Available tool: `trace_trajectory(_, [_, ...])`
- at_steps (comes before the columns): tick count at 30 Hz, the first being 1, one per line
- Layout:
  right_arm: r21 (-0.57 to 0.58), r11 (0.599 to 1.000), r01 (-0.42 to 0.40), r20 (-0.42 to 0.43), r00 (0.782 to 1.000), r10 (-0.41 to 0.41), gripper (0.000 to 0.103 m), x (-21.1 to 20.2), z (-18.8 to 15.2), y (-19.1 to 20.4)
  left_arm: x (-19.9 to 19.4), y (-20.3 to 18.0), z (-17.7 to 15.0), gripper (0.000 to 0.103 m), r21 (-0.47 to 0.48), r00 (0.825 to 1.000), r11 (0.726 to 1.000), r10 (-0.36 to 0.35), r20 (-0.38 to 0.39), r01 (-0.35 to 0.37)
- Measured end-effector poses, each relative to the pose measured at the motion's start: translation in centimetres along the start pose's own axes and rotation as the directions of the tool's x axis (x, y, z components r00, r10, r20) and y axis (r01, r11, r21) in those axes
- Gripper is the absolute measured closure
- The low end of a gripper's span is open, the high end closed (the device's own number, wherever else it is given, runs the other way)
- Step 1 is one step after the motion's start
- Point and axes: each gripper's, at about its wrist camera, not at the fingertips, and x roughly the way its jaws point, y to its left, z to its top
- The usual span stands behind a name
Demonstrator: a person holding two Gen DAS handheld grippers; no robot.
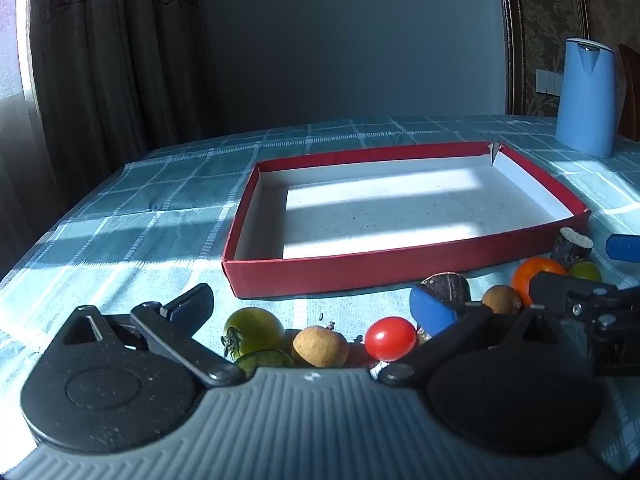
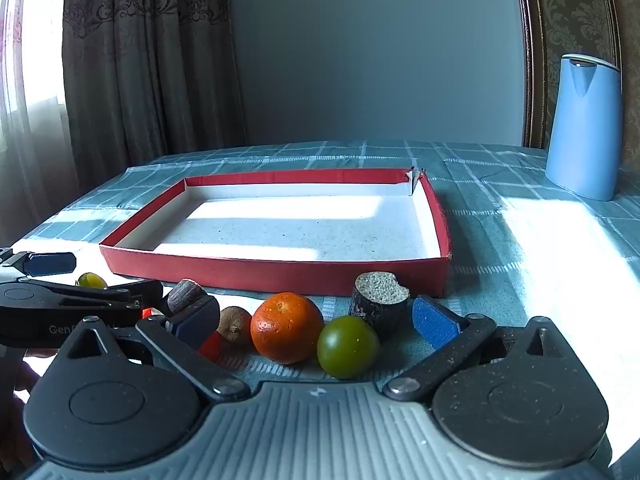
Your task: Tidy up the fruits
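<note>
Round glossy fruits (image 2: 287, 327) beside cardboard tray (image 2: 276, 272)

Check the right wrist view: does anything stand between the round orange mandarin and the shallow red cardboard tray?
Nothing visible does. The round orange mandarin sits just before the shallow red cardboard tray's near wall, with only bare checked tablecloth between them.

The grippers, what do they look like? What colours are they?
Each gripper has a ribbed grey body with two big round black discs on top. Black metal bars with silver rivets run out to two fingers. The left gripper and the right gripper both have blue ridged finger pads. White letters starting "Gen" show on the left gripper's side. No cables show.
</note>
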Motion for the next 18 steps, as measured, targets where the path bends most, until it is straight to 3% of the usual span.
trace_trajectory(12, [-0.032,0.999,0.018,0.050,0.999,-0.017,0.000,-1.1,-0.3,0.0,0.0,1.3,0.1,0.000,-0.066,0.999,0.997,0.035,0.009,-0.034])
trace_trajectory(18, [-0.132,0.989,0.067,0.115,0.992,-0.052,0.000,-2.2,-0.8,1.5,-0.2,1.9,0.2,0.000,-0.101,0.999,0.994,0.031,0.033,-0.028])
